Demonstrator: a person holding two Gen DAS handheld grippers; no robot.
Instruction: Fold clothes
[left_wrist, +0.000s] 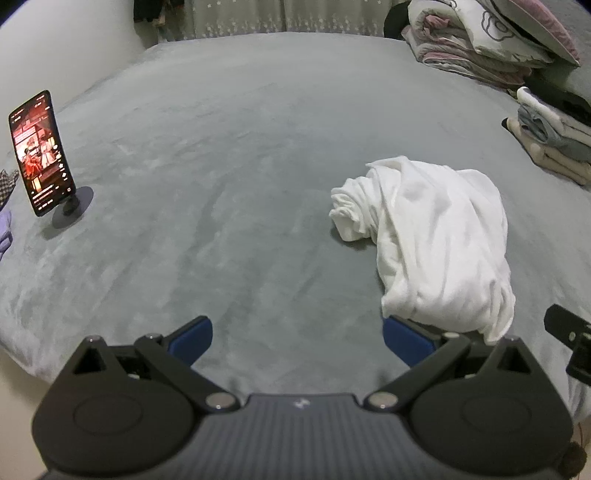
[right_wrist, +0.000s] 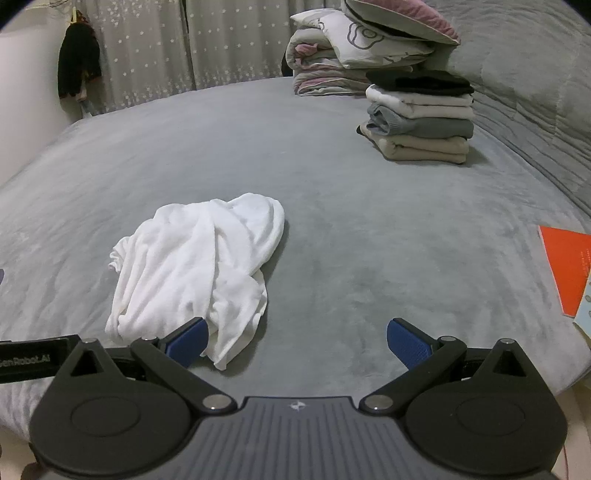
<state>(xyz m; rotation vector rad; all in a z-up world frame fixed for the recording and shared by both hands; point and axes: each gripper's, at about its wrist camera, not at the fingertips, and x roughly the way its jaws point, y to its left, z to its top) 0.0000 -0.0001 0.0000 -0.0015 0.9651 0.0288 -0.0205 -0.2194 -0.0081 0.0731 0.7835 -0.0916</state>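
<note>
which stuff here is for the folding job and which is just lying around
For the job: crumpled white garment, stack of folded clothes, left gripper and right gripper, both open.

Just lying about: phone on stand, orange book, pile of bedding.

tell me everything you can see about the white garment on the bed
The white garment is a soft, thin-looking cloth, plain, with no print showing. It lies unfolded in a crumpled heap with deep wrinkles and twisted folds, one gathered end bunched at its left side. It rests on the grey bed, near the front edge, apart from the folded stack. Neither tool holds it: the left tool and right tool are open just short of it, with its near edge overlapping one finger of each in view.
</note>
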